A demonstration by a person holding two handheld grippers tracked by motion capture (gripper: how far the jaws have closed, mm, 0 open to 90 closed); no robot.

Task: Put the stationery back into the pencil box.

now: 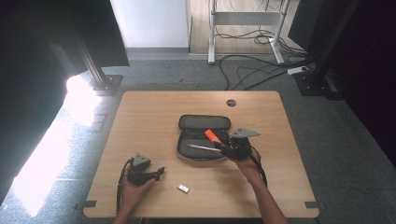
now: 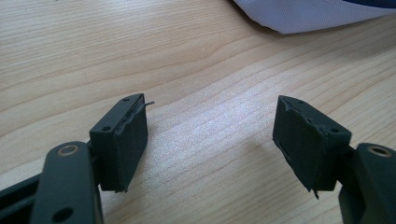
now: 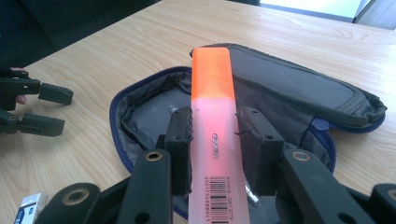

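Note:
An orange highlighter (image 3: 212,107) sits lengthwise between the jaws of my right gripper (image 3: 215,116), which is shut on its pale barrel, orange cap pointing away. Just beyond it lies an open dark pencil case (image 3: 299,93) with a blue zip. In the high view the right gripper (image 1: 223,143) holds the highlighter (image 1: 212,136) over the right part of the case (image 1: 203,122), where a pen (image 1: 204,147) lies inside. My left gripper (image 1: 160,173) rests on the table at the front left. Its jaws (image 2: 212,121) stand wide open over bare wood.
A small white eraser (image 1: 183,188) in a blue sleeve lies near the table's front edge, between the two hands. A cable hole (image 1: 231,102) is at the back of the wooden table (image 1: 140,116). A white thing with a dark blue edge (image 2: 317,14) lies just ahead of the left jaws.

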